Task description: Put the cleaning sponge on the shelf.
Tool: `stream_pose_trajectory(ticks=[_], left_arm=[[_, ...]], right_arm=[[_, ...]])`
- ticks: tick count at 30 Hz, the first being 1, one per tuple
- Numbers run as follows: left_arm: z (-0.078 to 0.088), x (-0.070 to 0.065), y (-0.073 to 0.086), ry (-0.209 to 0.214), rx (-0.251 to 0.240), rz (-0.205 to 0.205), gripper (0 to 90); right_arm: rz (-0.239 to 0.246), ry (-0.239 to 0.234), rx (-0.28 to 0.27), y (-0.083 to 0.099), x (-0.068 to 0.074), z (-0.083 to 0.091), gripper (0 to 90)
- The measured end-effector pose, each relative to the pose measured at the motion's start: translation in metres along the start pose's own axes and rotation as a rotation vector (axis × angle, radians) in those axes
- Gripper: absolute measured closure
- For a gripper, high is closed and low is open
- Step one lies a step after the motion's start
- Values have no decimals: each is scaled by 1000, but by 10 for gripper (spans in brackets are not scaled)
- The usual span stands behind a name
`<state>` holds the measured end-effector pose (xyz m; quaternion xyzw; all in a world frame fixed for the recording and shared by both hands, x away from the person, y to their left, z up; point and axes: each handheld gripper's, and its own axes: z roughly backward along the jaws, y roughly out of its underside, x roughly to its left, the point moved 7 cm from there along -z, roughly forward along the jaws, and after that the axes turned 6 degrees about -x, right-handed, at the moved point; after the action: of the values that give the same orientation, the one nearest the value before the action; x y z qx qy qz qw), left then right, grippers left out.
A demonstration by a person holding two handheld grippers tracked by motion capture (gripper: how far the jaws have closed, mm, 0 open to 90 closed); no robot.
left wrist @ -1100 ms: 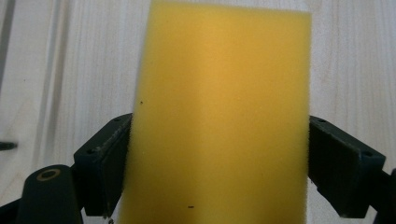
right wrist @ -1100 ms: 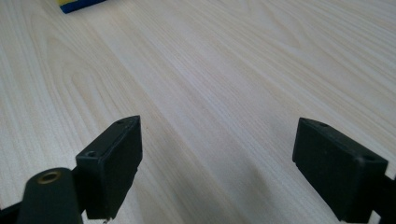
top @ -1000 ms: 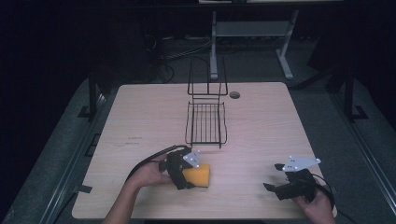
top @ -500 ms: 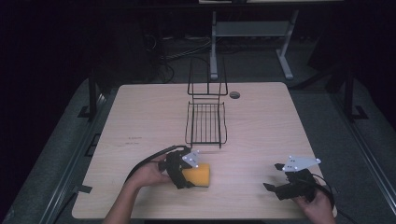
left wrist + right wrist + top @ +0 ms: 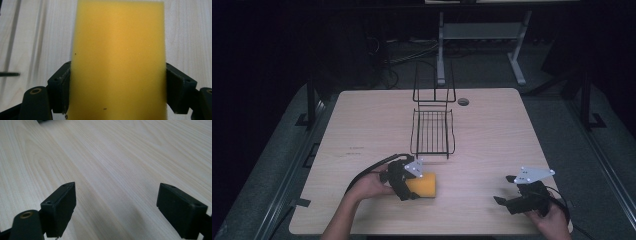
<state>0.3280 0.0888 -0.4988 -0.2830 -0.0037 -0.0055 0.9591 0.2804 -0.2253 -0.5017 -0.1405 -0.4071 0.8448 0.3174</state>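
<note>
In the left gripper view the sponge (image 5: 117, 62) runs off the bottom edge, and its far end is blurred, so its full length is hard to judge. In the high view the near part of the sponge (image 5: 422, 185) sits under the left gripper (image 5: 404, 182), and the person's forearms are cut off by the lower edge. The far legs of the wire rack (image 5: 433, 127) fade into the dark background.

The left gripper's fingers (image 5: 60, 87) are clamped on the yellow sponge, one pad pressed against each long side. The sponge lies on the bench (image 5: 362, 125) at the near left, in front of the rack and apart from it.

The right gripper (image 5: 517, 197) rests at the near right of the bench, well apart from the sponge. Its fingers (image 5: 62, 205) stand wide apart with bare wood between them, gripping nothing
</note>
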Motion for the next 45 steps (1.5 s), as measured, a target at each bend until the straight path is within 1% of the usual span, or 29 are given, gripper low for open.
stream_pose_trajectory(ticks=[5,8,10,14,15,21,22,25,26,27,29,30,31,34,39,41,43,45], left_arm=[[4,2,-3,-8,-2,-6,219],[9,4,-7,-14,-19,-4,219],[10,5,-8,-14,-20,2,219],[11,6,-10,-11,-19,2,219],[12,8,-10,-9,-16,3,219],[15,11,-12,-9,-25,6,219],[17,12,-12,-8,-39,15,219],[18,13,-11,-8,-43,24,219],[19,14,-11,-10,-42,20,219],[19,15,-11,-10,-49,25,218],[21,16,-11,-9,-45,30,219],[21,16,-11,-9,-45,30,219],[23,17,-13,-11,-37,27,218],[27,20,-17,-21,-38,20,218],[30,24,-21,-21,-39,19,218],[32,27,-24,-23,-35,12,218],[33,28,-25,-21,-41,13,218],[34,31,-26,-21,-35,11,218]], right_arm=[[0,-2,2,0,0,0,153],[7,-5,7,0,0,-1,153],[5,-8,9,1,0,-1,153],[3,-10,13,1,0,-2,152],[-5,-12,12,1,1,-2,152],[-9,-13,12,2,0,-1,152],[-7,-12,13,2,0,-2,152],[-11,-12,14,2,0,-2,150],[-11,-12,13,2,0,-2,149],[-14,-13,12,2,0,-2,149],[-21,-13,11,1,0,-1,148],[-23,-13,12,1,0,-1,148],[-13,-12,12,2,-1,-1,148],[-14,-13,12,2,-1,-1,148],[-18,-15,11,2,-1,-1,148],[-15,-15,11,2,-2,-1,148],[-19,-14,12,2,-3,-1,148],[-25,-15,11,2,-3,-1,148]])
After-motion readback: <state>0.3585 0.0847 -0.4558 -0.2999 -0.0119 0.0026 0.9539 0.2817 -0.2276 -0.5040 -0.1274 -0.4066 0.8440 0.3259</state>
